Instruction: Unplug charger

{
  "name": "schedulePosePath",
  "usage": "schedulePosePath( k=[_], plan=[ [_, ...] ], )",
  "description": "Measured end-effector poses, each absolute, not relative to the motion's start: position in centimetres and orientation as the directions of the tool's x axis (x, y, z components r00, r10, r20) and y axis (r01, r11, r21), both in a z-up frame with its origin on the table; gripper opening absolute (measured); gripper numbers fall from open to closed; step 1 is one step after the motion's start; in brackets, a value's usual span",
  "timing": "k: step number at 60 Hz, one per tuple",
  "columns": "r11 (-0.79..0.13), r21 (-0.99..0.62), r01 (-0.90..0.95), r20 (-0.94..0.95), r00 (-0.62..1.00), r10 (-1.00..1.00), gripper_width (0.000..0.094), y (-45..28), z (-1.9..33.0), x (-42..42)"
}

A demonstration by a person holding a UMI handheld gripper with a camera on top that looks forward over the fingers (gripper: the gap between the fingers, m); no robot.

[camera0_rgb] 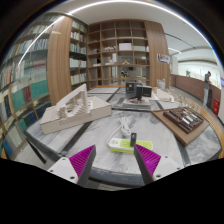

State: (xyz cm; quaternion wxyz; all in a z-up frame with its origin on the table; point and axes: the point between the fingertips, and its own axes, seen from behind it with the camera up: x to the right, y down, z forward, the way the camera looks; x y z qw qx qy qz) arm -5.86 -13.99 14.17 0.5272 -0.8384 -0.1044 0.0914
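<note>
A light green and white power strip (128, 144) lies on the grey table (100, 135), just ahead of my right finger. A white charger block (131, 138) sits on the strip, and its thin white cable (124, 124) runs away across the table. My gripper (114, 148) is open and empty. Its magenta pads (82, 160) stand wide apart, with the strip's near end just beyond the tips.
A large white architectural model (75, 108) stands on the table to the left. A dark brown model tray (185, 120) lies to the right. A dark monitor (138, 92) stands beyond, and tall bookshelves (115, 55) fill the back wall.
</note>
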Motion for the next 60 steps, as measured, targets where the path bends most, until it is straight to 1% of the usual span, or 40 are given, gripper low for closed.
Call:
schedulePosePath(
  k=[2, 3, 7, 10, 14, 18, 22, 25, 26, 27, 29, 30, 32, 33, 35, 36, 41, 47, 53, 55, 60],
  plan=[
    [-0.420, -0.904, 0.083, -0.030, 0.967, 0.254, 0.0782, -11.7, 13.5, -4.3],
    [-0.415, -0.906, 0.083, -0.020, 0.971, 0.238, 0.0781, -12.2, 13.8, -5.2],
    [-0.402, -0.911, 0.095, 0.008, 0.977, 0.213, 0.0779, -9.0, 13.1, -4.7],
    [-0.416, -0.903, 0.108, 0.024, 0.979, 0.203, 0.0773, -6.5, 11.3, -3.0],
    [-0.429, -0.896, 0.119, 0.045, 0.983, 0.177, 0.0772, -3.6, 9.4, -2.9],
    [-0.423, -0.899, 0.118, 0.061, 0.987, 0.146, 0.0760, -0.7, 7.5, -1.7],
    [-0.429, -0.894, 0.130, 0.080, 0.988, 0.134, 0.0728, 1.5, 5.6, -1.6],
    [-0.426, -0.893, 0.145, 0.088, 0.985, 0.151, 0.0646, 2.6, 4.7, -1.8],
    [-0.420, -0.894, 0.152, 0.094, 0.983, 0.156, 0.0650, 3.0, 4.4, -1.9],
    [-0.416, -0.895, 0.162, 0.104, 0.982, 0.159, 0.0559, 3.3, 4.2, -1.9],
    [-0.415, -0.890, 0.190, 0.134, 0.978, 0.161, 0.0461, 3.7, 3.7, -1.7],
    [-0.418, -0.885, 0.204, 0.150, 0.976, 0.159, 0.0429, 3.9, 3.2, -1.8],
    [-0.429, -0.876, 0.222, 0.166, 0.972, 0.165, 0.0285, 4.0, 2.4, -1.6],
    [-0.412, -0.887, 0.209, 0.150, 0.974, 0.171, 0.0202, 4.2, 2.6, -1.9],
    [-0.403, -0.898, 0.174, 0.116, 0.980, 0.164, 0.0170, 4.1, 2.6, -2.2],
    [-0.394, -0.903, 0.169, 0.115, 0.981, 0.156, 0.0169, 4.2, 2.8, -2.1],
    [-0.407, -0.898, 0.169, 0.112, 0.981, 0.159, 0.0146, 4.4, 2.6, -2.4],
    [-0.409, -0.904, 0.128, 0.072, 0.986, 0.150, 0.0064, 4.5, 2.6, -2.3],
    [-0.403, -0.911, 0.089, 0.035, 0.990, 0.140, 0.0049, 4.4, 3.1, -2.2],
    [-0.362, -0.929, 0.081, 0.029, 0.989, 0.147, 0.0047, 4.4, 4.9, -2.3],
    [-0.155, -0.986, 0.067, 0.051, 0.993, 0.107, 0.0045, 3.9, 14.9, -0.2]
  ],
)
